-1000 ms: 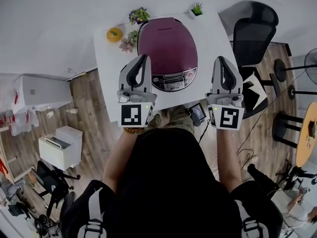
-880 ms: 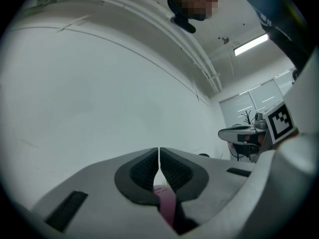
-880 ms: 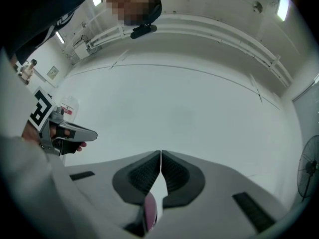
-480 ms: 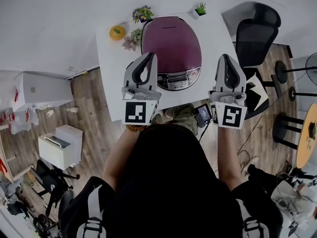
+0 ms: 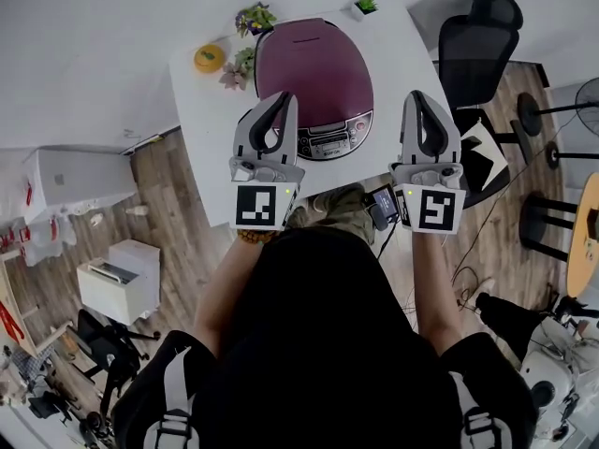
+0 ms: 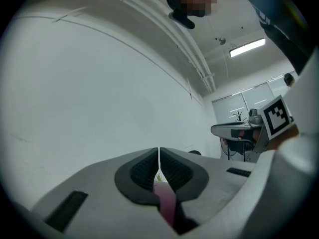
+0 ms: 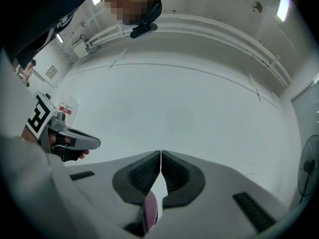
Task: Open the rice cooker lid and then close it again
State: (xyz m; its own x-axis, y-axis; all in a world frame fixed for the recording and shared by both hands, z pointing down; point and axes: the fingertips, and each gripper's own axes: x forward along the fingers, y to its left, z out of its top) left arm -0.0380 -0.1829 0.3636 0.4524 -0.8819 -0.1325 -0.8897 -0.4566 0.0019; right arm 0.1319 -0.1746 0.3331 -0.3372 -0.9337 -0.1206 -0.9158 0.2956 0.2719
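The rice cooker (image 5: 314,68), with a dark purple lid lying closed and a silver control panel (image 5: 323,143) at its front, stands on the white table (image 5: 201,110). My left gripper (image 5: 285,101) is held level over the cooker's front left edge, jaws shut with nothing between them. Its own view shows the shut left gripper (image 6: 159,151) aimed at the white wall, with a purple sliver of the cooker (image 6: 164,205) below the pads. My right gripper (image 5: 418,99) hovers right of the cooker, apart from it, and is shut and empty. In its own view the right gripper (image 7: 161,153) also faces the wall.
Behind the cooker stand a yellow-orange round object (image 5: 209,58), a flower pot (image 5: 255,19), pale dried flowers (image 5: 239,68) and a small green plant (image 5: 365,5). A black office chair (image 5: 477,45) is right of the table. A dark device (image 5: 382,206) hangs below the table's front edge.
My left gripper has swung slightly right, so its tip now lies over the cooker's front left edge. The right gripper has held still. The head view has shifted a little.
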